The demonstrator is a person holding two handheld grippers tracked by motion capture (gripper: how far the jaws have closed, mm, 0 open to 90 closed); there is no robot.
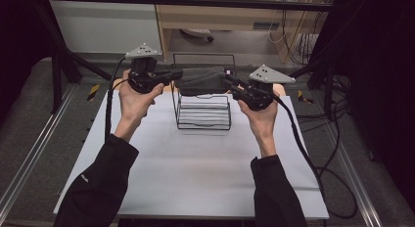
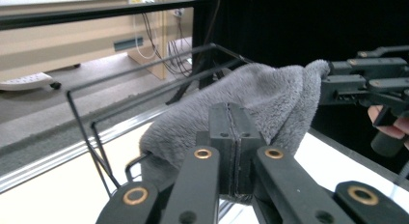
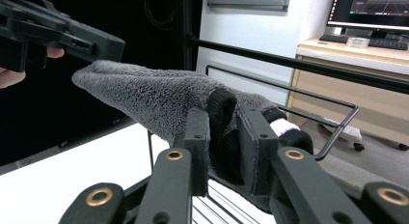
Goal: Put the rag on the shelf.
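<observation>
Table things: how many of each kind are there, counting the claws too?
Claws: 2, the left claw and the right claw
Grey fuzzy cloth: 1
Black wire rack: 1
Total: 4

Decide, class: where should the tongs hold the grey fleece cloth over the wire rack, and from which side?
At its two ends, from opposite sides. The grey cloth stretches above the wire rack; left tongs and right tongs each pinch an end.
</observation>
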